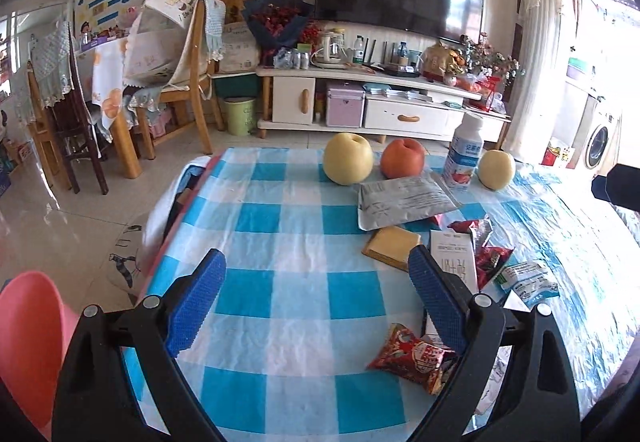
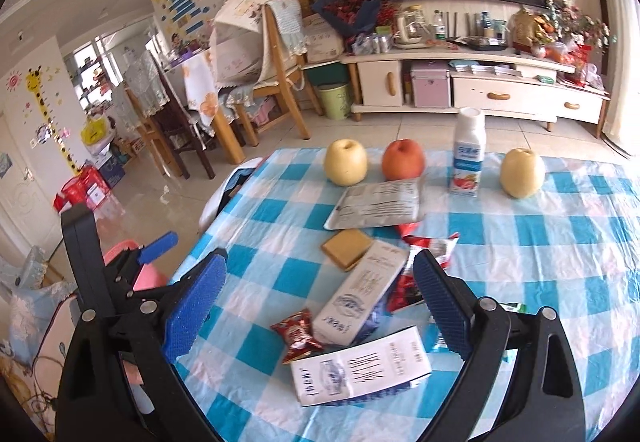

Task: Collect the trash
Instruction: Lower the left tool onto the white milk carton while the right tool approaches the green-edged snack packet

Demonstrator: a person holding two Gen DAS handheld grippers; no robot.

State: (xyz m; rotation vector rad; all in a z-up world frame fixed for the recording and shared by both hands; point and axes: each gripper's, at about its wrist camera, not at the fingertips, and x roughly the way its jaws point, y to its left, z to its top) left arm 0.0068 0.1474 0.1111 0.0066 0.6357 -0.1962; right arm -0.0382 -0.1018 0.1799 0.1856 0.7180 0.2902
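Left wrist view. Left gripper (image 1: 316,290) over the near part of a blue-checked table (image 1: 280,201), fingers wide apart, nothing between them. Bare cloth under the gap. Trash lies in a loose cluster right of centre: red snack packet (image 1: 412,356) near, just inside the right finger; white carton (image 1: 454,254) partly behind that finger; yellow pad (image 1: 394,244) beyond it; silver pouch (image 1: 404,199) farther still, overlapping the pad's far edge. Red torn wrapper (image 1: 486,246) and a blue-white sachet (image 1: 528,278) to the right of the carton. Along the far edge, a row: yellow apple (image 1: 347,158), red apple (image 1: 402,157), white bottle (image 1: 464,157) upright, second yellow apple (image 1: 497,169). Pink bin (image 1: 28,326) at the near left, off the table. TV stand and chairs across the floor beyond.

Right wrist view. Right gripper (image 2: 320,294), fingers wide apart, empty, above the trash cluster. Between the fingers: white carton (image 2: 360,298) lying diagonal, red snack packet (image 2: 298,332) touching its near left end, a second flat carton (image 2: 360,370) nearest the camera. Yellow pad (image 2: 347,248) and silver pouch (image 2: 380,207) farther off. Red torn wrapper (image 2: 428,246) by the right finger. Fruit row and bottle (image 2: 468,157) at the far edge. Left gripper (image 2: 156,246) visible at left beside the table edge; how its fingers stand cannot be read here.
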